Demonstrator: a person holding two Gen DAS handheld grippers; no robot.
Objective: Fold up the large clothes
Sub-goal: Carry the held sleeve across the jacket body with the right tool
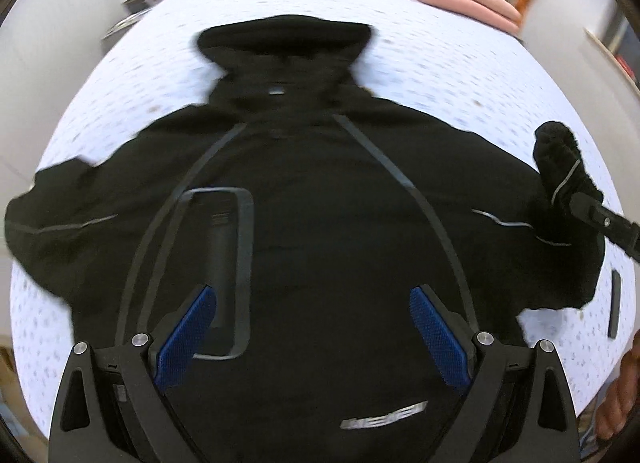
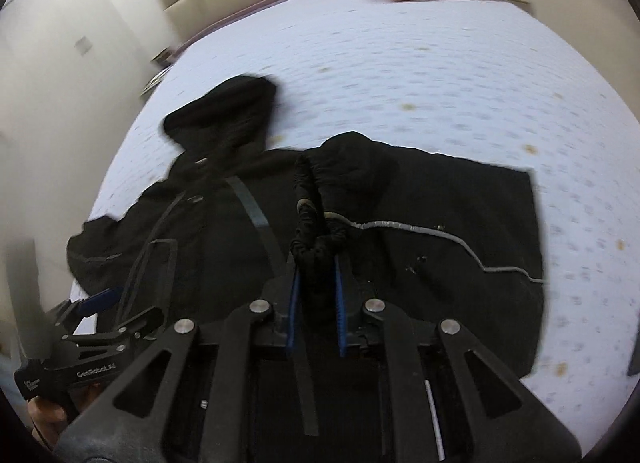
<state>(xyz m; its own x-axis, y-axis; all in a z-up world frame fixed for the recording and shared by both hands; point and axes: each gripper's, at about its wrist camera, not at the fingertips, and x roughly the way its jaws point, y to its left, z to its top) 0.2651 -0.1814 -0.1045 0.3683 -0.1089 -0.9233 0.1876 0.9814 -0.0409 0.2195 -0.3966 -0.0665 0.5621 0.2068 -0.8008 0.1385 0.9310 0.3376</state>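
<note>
Sleeve-folding step: right tool clamped on the black jacket cuff — next, carry it inward toward the left tool, fingers apart above the jacket's body.

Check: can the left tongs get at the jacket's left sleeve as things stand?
Probably yes. The left tongs are open and empty above the jacket, and the left sleeve lies flat on the bed with nothing on it. The right tongs grip the other sleeve.

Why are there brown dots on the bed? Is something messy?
Small brown spots dot the pale bedsheet beyond the black jacket; they look like stains, though it is too blurry to be sure. One sleeve cuff is bunched up, pinched in the right gripper. The left gripper is open.
</note>
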